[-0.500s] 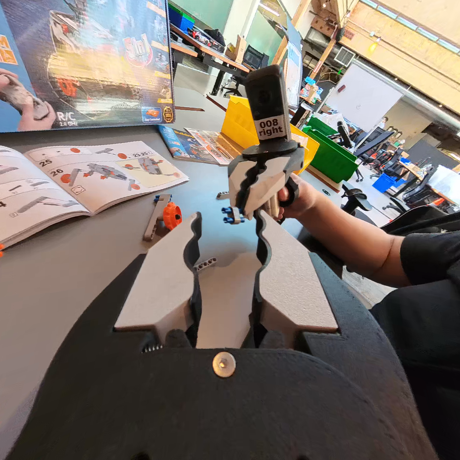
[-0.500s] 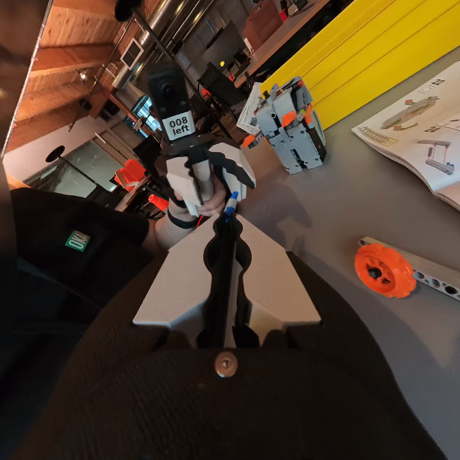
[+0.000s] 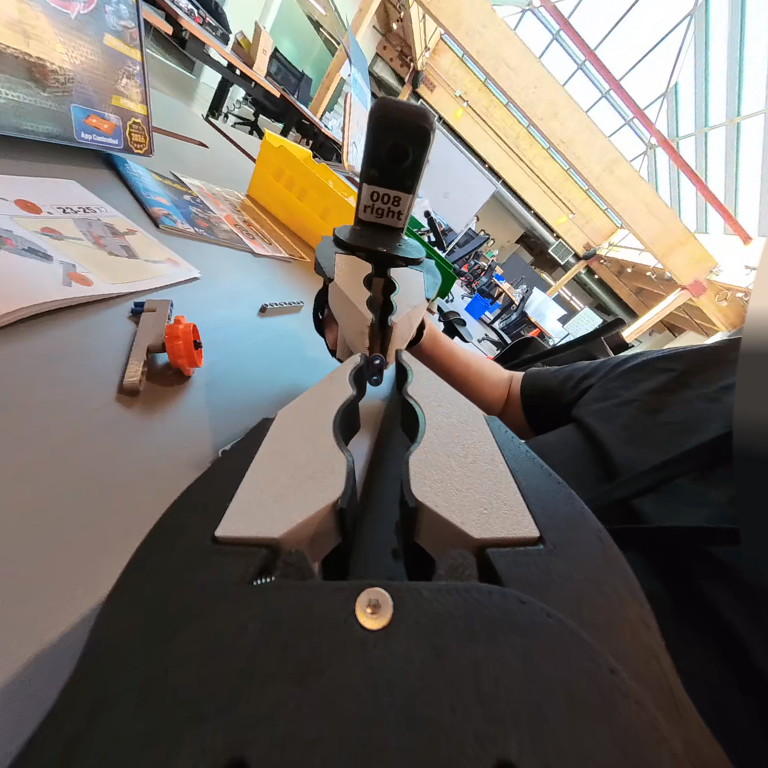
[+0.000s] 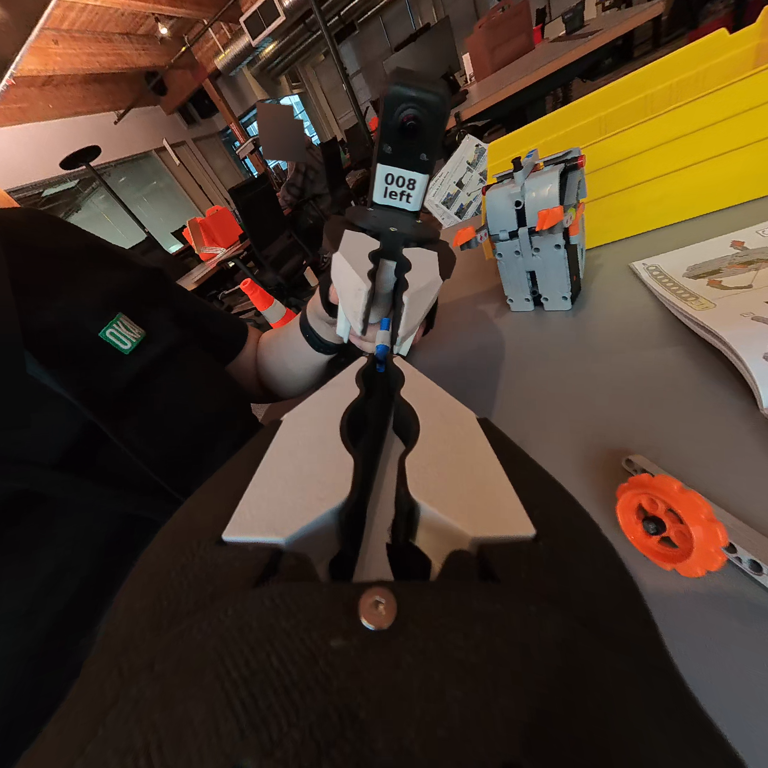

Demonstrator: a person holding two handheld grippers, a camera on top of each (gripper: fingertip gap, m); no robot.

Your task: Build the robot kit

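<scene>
The right gripper (image 4: 379,363) is squeezed nearly closed and pinches a small blue and grey piece (image 4: 381,340) right at its tips. The piece is thin, made of shiny plastic, and has round holes in it. It is up in the air above the grey counter (image 3: 62,457), and it pokes in between the tips of the left gripper (image 3: 379,359). The left gripper is a little bit open, with a small gap on each side of the piece. Both grippers have rough pale fingers with wavy black insides, and each has a black camera on top with a white sticker with writing on it. To the left of the left gripper, an orange wheel (image 3: 183,345) with bumpy edges sits on a flat grey beam (image 3: 145,345). Farther off that way lies an open picture booklet (image 3: 83,257). Ahead is a yellow bin (image 3: 299,195)
</scene>
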